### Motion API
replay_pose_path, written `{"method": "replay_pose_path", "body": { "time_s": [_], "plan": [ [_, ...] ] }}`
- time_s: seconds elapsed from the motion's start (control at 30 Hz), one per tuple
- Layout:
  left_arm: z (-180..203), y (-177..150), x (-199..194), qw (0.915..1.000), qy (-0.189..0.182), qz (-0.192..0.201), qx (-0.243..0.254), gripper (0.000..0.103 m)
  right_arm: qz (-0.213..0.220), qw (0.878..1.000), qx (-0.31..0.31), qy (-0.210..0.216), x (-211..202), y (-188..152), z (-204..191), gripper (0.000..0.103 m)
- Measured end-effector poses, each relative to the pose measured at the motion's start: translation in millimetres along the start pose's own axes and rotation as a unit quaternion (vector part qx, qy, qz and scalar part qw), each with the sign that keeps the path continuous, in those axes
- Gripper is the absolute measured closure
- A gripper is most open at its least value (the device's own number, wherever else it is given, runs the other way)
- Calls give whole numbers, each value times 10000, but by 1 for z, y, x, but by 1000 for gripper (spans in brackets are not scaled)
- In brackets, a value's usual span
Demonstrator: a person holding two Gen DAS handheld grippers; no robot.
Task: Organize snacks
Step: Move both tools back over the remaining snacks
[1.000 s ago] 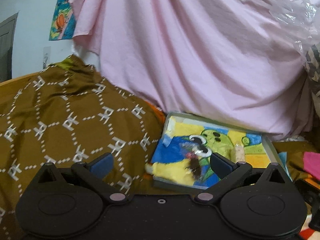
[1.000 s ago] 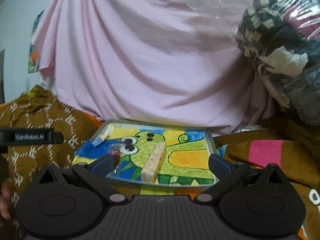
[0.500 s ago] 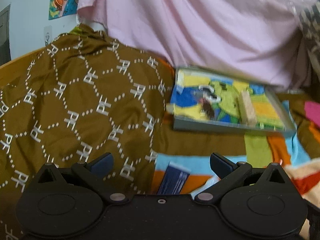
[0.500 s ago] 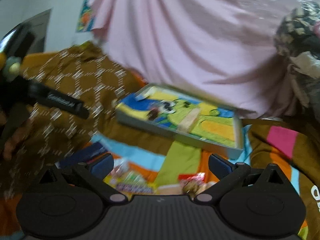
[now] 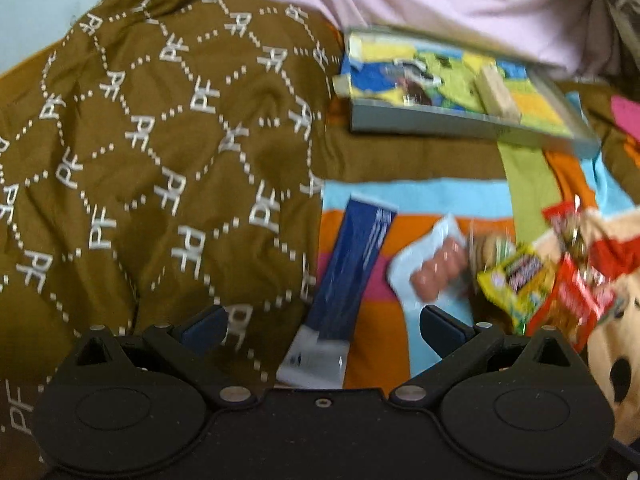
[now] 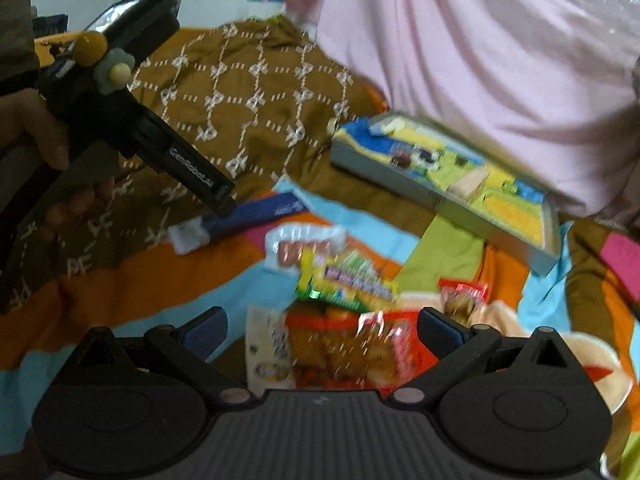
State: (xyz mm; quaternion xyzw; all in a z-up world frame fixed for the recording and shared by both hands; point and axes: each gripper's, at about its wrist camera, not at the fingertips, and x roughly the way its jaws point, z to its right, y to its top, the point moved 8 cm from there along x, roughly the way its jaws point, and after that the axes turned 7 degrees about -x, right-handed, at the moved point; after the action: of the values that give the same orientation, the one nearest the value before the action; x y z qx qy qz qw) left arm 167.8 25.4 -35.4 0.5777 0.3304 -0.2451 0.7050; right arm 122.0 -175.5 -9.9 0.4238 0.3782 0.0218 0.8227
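- Navy-blue long packet (image 5: 352, 272) w/ white near end lies on the striped blanket (image 5: 432, 196), its near end between the left gripper (image 5: 322, 326) fingers; fingers spread wide, holding nothing.
- Right gripper (image 6: 322, 326) fingers also spread wide, empty; a red crinkly snack bag (image 6: 360, 352) lies below the gap between them, w/ a white-labelled pack (image 6: 268, 348) touching its left side.
- Yellow-green snack bag (image 6: 348, 280) lies just beyond the red one; a clear pack of pinkish sausages (image 6: 296, 246) is at its far-left edge, partly under it.
- Small red packet (image 6: 464, 296) sits right of the yellow-green bag, near the right finger (image 6: 438, 330).
- Left wrist view: same pile sits right of the blue packet – sausage pack (image 5: 432, 268), yellow bag (image 5: 516, 280), red bags (image 5: 576, 304). Blurry, labels unreadable.
- Grey tray (image 6: 400, 178) w/ cartoon-print lining rests at the far side, against pink cloth (image 6: 480, 60); a pale wafer bar (image 6: 470, 182) and a small dark wrapped sweet (image 6: 400, 158) lie in it, apart.
- Brown patterned cloth (image 5: 160, 140) covers the left side, beside the blue packet.
- In the right wrist view, person's hand (image 6: 36, 128) grips the left gripper's handle at far left, above the blue packet's white end.
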Motion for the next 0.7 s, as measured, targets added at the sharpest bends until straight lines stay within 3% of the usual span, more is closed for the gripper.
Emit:
{"method": "replay_pose_path", "body": {
  "time_s": [0.3, 0.7],
  "plan": [
    [2, -9, 3, 9999, -38, -83, 128, 1, -669, 9967, 377, 246, 13, -28, -5, 0],
    [12, -14, 7, 9991, -158, -181, 340, 1, -897, 9938, 521, 391, 18, -36, -5, 0]
  ]
}}
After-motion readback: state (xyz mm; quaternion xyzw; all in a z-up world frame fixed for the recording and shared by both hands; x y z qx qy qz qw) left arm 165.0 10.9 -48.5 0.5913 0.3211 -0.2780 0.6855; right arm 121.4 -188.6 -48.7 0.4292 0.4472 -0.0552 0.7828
